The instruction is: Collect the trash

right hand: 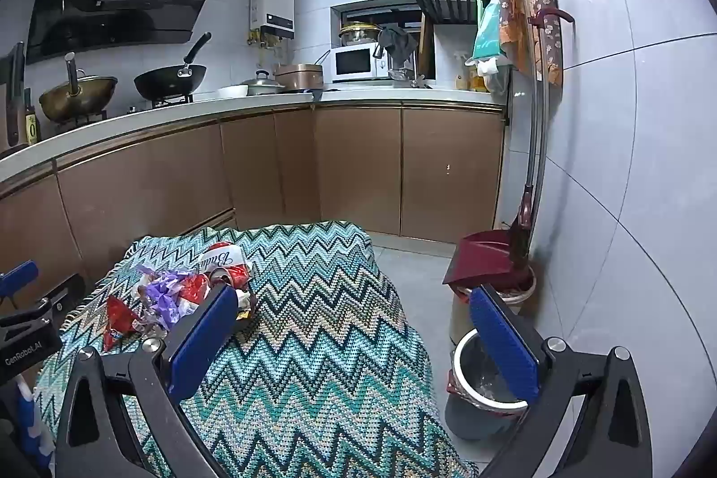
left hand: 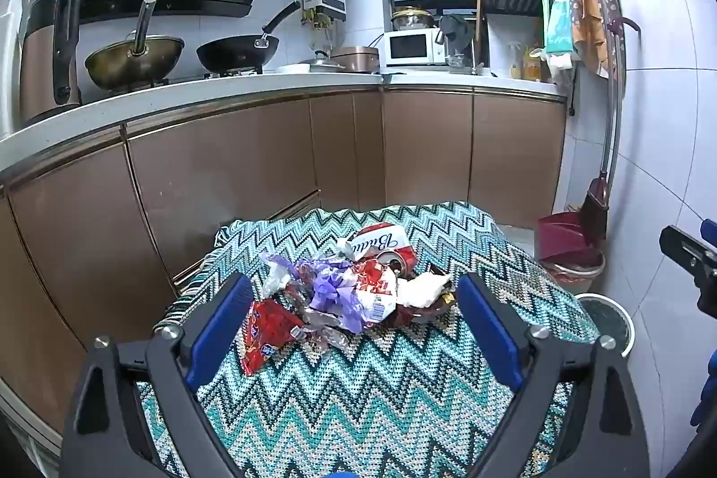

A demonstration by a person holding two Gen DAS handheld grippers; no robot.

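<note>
Nearest, the left tool (left hand: 354, 321) has its blue pads spread wide apart with nothing between them, hovering over a table (left hand: 358, 397) draped in a teal zigzag cloth. The right tool (right hand: 358, 339) is likewise wide apart and empty, held over the table's right edge and the floor beside it.

Just beyond the left tool, on the cloth, lies the trash pile (left hand: 345, 285): a red snack wrapper (left hand: 264, 332) at its near left, a crumpled purple plastic bag (left hand: 331, 292) in the middle, white crumpled paper (left hand: 421, 290) to the right, and a crushed red can (left hand: 396, 258) behind, next to a red-and-white package (left hand: 381, 238) with script lettering.

On the floor to the right of the table stands a round bin (right hand: 484, 384) with a pale rim and a clear liner; what it holds cannot be made out. Behind it stands a second bin (right hand: 515, 290) with a dark red dustpan (right hand: 479, 258) resting on it and a broom standing in it.

Farthest, along the kitchen worktop, two woks (right hand: 170, 79) sit on the stove, with a white microwave (right hand: 356, 62) further right.
</note>
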